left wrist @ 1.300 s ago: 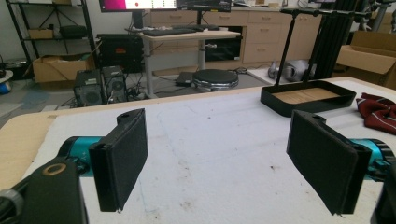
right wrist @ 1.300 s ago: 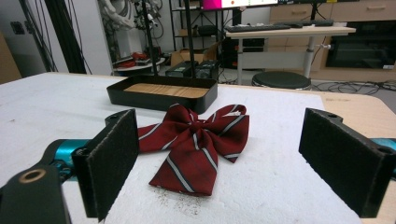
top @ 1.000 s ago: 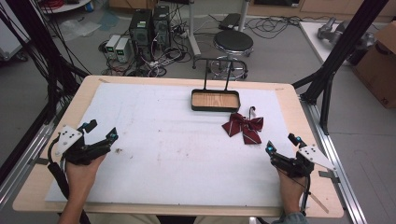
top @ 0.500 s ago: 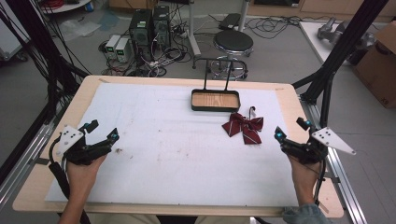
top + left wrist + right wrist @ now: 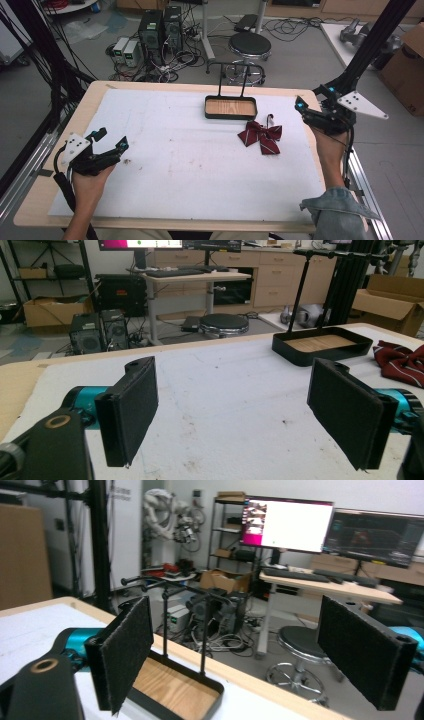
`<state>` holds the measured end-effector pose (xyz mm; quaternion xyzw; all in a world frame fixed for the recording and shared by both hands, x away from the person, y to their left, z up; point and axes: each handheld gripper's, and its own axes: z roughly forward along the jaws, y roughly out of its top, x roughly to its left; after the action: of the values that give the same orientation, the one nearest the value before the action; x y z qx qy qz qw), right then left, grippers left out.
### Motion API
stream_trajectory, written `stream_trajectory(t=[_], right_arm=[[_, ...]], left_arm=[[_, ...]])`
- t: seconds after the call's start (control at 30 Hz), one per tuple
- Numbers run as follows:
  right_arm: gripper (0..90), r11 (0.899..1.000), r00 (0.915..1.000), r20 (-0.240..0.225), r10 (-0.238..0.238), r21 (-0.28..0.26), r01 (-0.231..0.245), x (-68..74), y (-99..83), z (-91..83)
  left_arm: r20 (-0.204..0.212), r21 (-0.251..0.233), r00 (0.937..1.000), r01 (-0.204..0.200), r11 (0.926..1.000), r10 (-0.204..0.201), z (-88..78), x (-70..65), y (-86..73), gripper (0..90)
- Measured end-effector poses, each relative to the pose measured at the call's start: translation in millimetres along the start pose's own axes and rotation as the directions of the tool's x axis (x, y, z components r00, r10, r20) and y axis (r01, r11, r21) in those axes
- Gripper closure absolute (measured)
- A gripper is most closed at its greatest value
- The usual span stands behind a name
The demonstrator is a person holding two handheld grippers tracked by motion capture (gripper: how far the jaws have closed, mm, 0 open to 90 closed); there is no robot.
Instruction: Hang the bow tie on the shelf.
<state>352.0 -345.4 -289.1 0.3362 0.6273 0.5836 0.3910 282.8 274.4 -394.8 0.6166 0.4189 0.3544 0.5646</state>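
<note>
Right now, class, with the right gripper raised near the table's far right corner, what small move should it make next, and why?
Probably swing the right gripper down and inward toward the red bow tie. Its jaws stand open and hold nothing, and they point past the black tray rather than at the bow, which lies loose on the white sheet beside that tray.

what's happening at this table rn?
A person holds a two-jaw gripper in each hand over a white-covered table. Neither holds anything. The left gripper sits low near the table's left edge with its jaws open. The right gripper is raised at the far right corner, jaws also open, near a dark red bow tie that lies flat on the cover. Just behind the bow tie stands a small black tray with a wooden floor and a rail above it. The bow tie looks untouched.
</note>
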Motion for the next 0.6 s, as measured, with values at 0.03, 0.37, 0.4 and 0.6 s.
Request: stream_trajectory(t=[0.03,0.37,0.4,0.6], right_arm=[[15.2,1.0,0.9999,-0.016,-0.004,0.003,0.004,-0.7,1.2,4.8],[19.5,0.984,0.9876,-0.151,-0.043,0.165,0.068,1.2,-30.7,62.4],[19.8,0.98,0.9841,-0.172,-0.045,0.185,0.077,2.8,-35.6,67.5],[19.9,0.967,0.9752,-0.219,-0.032,0.239,0.085,7.4,-59.3,76.5]], left_arm=[[-0.001,0.002,1.0,0.0,1.0,0.0,0.1,0.0,-0.3,20.7],[0.006,0.007,1.0,0.004,1.0,-0.004,0.6,0.0,-2.2,20.7],[0.006,0.006,1.0,0.005,1.0,-0.005,0.6,0.1,-2.2,20.7],[0.008,0.011,1.0,0.003,0.9999,-0.003,0.8,-0.1,-3.1,20.7]])
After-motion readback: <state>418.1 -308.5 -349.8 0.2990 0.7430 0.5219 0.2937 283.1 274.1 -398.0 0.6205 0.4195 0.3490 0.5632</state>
